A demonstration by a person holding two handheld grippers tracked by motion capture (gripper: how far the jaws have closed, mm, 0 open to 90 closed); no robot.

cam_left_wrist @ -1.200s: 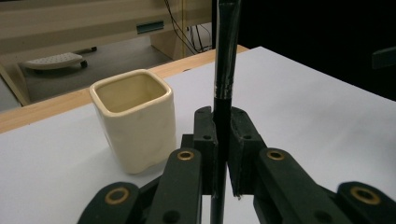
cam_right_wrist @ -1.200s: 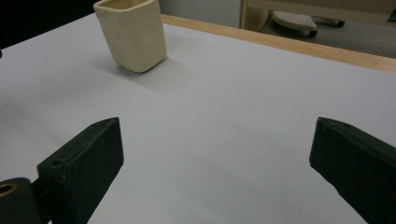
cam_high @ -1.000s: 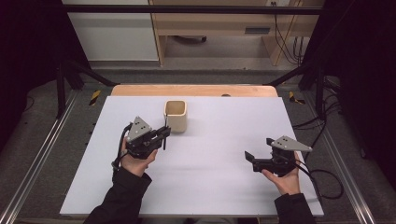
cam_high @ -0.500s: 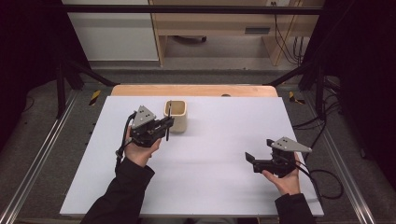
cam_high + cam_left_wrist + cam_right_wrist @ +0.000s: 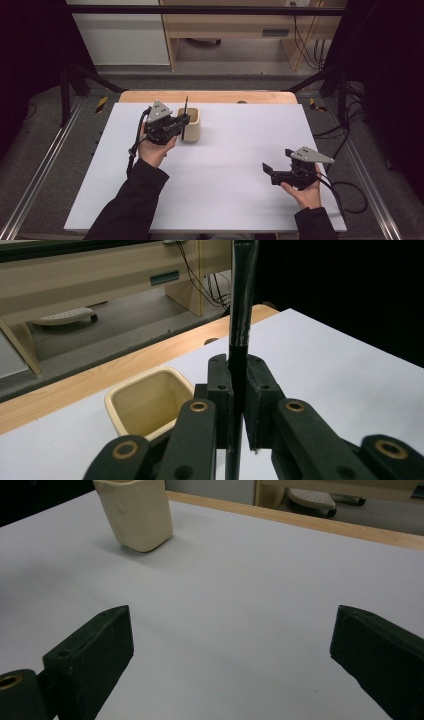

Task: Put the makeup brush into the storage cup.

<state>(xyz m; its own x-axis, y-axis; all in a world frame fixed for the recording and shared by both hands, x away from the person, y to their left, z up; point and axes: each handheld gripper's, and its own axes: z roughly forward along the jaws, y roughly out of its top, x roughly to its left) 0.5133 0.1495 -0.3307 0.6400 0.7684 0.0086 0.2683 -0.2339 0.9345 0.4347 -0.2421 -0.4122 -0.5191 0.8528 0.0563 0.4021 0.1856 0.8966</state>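
A cream square cup [image 5: 192, 124] stands upright near the back of the white table [image 5: 230, 150]. My left gripper [image 5: 182, 121] hovers at the cup's left rim, shut on a thin black pen [image 5: 185, 118] held upright. In the left gripper view the pen [image 5: 241, 315] rises between the closed jaws of my left gripper [image 5: 239, 390], with the cup's open mouth [image 5: 150, 402] just below and to the left. My right gripper [image 5: 267, 170] rests low at the front right, open and holding nothing. Its view has the cup [image 5: 135, 512] far off at the top left.
A wooden strip [image 5: 210, 96] runs along the table's far edge. Behind it stand a wooden desk [image 5: 235, 30] and hanging cables [image 5: 302, 37]. Metal rails [image 5: 40, 165] flank the table. A cable [image 5: 350, 192] trails from the right gripper.
My left gripper has carried the pen away from me and to the right, from the table's left middle up to the cup's rim. The right gripper stayed put.
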